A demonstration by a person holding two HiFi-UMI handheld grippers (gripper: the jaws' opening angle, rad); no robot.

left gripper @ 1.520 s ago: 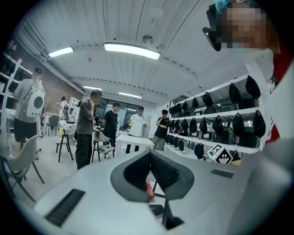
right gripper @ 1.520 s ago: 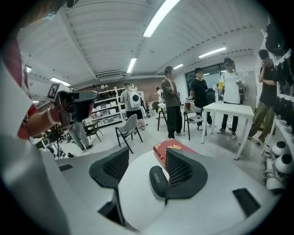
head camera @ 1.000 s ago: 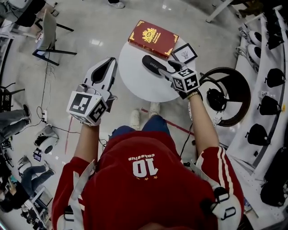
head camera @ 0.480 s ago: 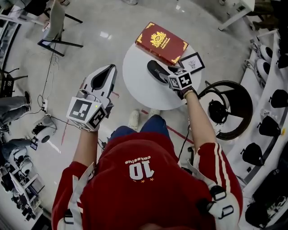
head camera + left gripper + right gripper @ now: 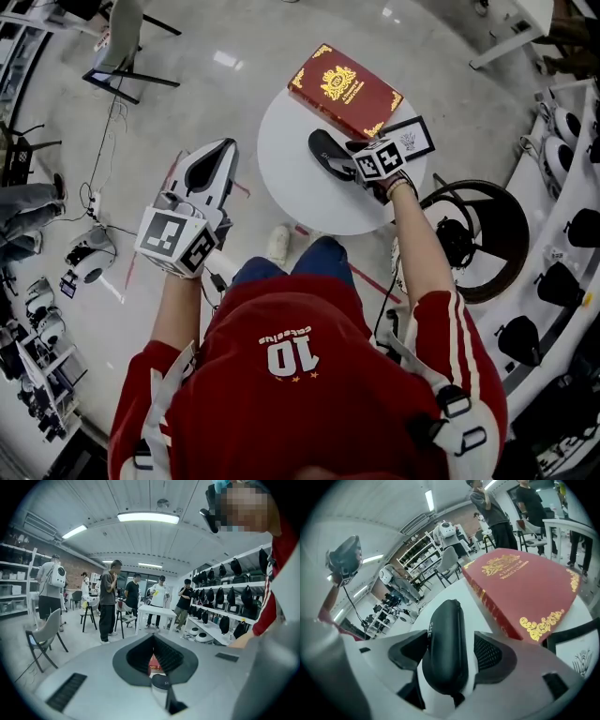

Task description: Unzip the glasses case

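Observation:
A black oval glasses case [image 5: 325, 152] lies zipped on the round white table [image 5: 300, 187]. My right gripper [image 5: 347, 161] reaches over the table to the case's near end. In the right gripper view the case [image 5: 446, 634] lies lengthwise between the two fingers [image 5: 494, 654]. Its jaws have just been opening and stand wide, with a gap at the right pad. My left gripper [image 5: 225, 148] hangs left of the table, off its edge, shut and holding nothing. In the left gripper view the left gripper [image 5: 153, 641] points toward the table.
A red book with gold print [image 5: 345, 88] lies at the table's far side, close behind the case. A small black-framed card [image 5: 411, 138] sits to the right of it. A black ring-shaped stand [image 5: 473, 225] and shelves of dark gear are at right. Several people [image 5: 108, 599] stand in the room.
My right gripper has come down onto the case's near end and its jaws now straddle the case. The left gripper has sunk a little beside the table.

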